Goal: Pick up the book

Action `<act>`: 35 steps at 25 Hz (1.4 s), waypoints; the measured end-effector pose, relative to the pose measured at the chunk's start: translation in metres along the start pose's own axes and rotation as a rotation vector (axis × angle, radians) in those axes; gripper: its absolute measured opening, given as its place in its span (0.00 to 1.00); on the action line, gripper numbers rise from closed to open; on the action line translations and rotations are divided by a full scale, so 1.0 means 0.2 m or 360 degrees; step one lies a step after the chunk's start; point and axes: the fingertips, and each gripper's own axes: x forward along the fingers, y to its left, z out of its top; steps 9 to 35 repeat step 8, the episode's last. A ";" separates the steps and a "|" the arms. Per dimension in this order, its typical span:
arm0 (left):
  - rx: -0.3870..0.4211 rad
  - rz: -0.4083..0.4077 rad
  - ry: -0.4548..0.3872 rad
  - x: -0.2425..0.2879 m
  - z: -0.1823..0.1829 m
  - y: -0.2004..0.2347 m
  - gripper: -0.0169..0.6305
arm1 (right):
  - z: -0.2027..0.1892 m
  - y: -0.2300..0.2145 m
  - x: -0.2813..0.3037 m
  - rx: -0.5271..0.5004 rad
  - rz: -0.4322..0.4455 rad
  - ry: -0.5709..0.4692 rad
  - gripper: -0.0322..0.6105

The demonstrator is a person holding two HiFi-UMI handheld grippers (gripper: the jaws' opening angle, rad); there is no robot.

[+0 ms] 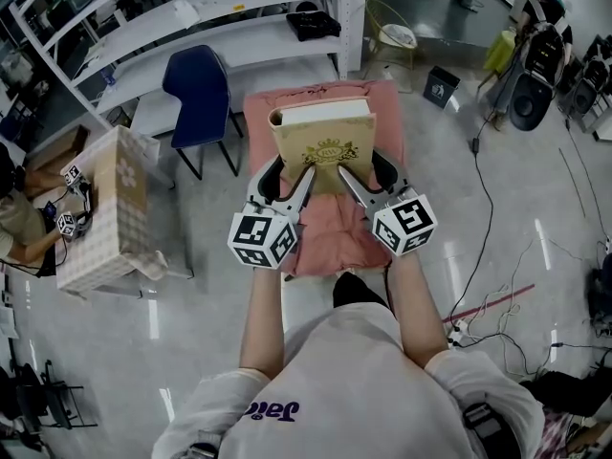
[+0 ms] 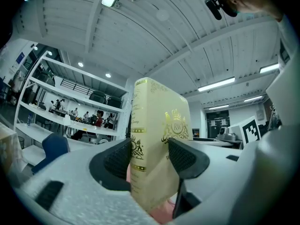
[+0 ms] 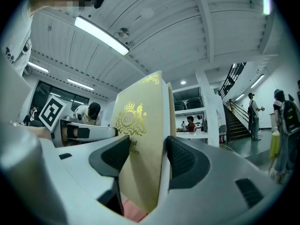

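So the person has both tongs on the same thing: a cream hardcover book with a gold crest on the cover (image 1: 323,146). It stands upright, top edge of the pages facing the head camera, dead ahead at 12 o'clock from the person's chest. The left tongs (image 1: 290,176) have it at the lower corner on the 7 o'clock side, and the right tongs (image 1: 366,172) at the lower corner on the 5 o'clock side.

In the left gripper view the black ribbed pads (image 2: 117,159) sit tight on the book, one on the spine side and one on the front cover. The right gripper view is the same deal: the pads (image 3: 182,159) are clamped on the cover and the back, so the jaws stand fairly wide, but only because the book fills them.

Under the book is a pink cloth-covered surface (image 1: 330,249). Can't tell if the bottom edge touches it, since the tongs hide that bit.

There's a dark blue chair (image 1: 199,89) at 10 o'clock from the book, white metal shelving (image 1: 239,8) at 11 o'clock, and a tan flower-print box (image 1: 105,208) off at 9 o'clock.
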 end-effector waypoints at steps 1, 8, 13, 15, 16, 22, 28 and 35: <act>-0.0001 0.0001 0.0001 0.00 -0.01 0.00 0.42 | -0.01 0.00 0.00 -0.0001 0.0001 0.0001 0.44; -0.0018 0.0005 0.0005 0.03 -0.08 0.05 0.42 | -0.08 -0.03 0.05 -0.0005 0.0008 0.0011 0.44; -0.0018 0.0005 0.0005 0.03 -0.08 0.05 0.42 | -0.08 -0.03 0.05 -0.0005 0.0008 0.0011 0.44; -0.0018 0.0005 0.0005 0.03 -0.08 0.05 0.42 | -0.08 -0.03 0.05 -0.0005 0.0008 0.0011 0.44; -0.0018 0.0005 0.0005 0.03 -0.08 0.05 0.42 | -0.08 -0.03 0.05 -0.0005 0.0008 0.0011 0.44; -0.0018 0.0005 0.0005 0.03 -0.08 0.05 0.42 | -0.08 -0.03 0.05 -0.0005 0.0008 0.0011 0.44; -0.0018 0.0005 0.0005 0.03 -0.08 0.05 0.42 | -0.08 -0.03 0.05 -0.0005 0.0008 0.0011 0.44; -0.0018 0.0005 0.0005 0.03 -0.08 0.05 0.42 | -0.08 -0.03 0.05 -0.0005 0.0008 0.0011 0.44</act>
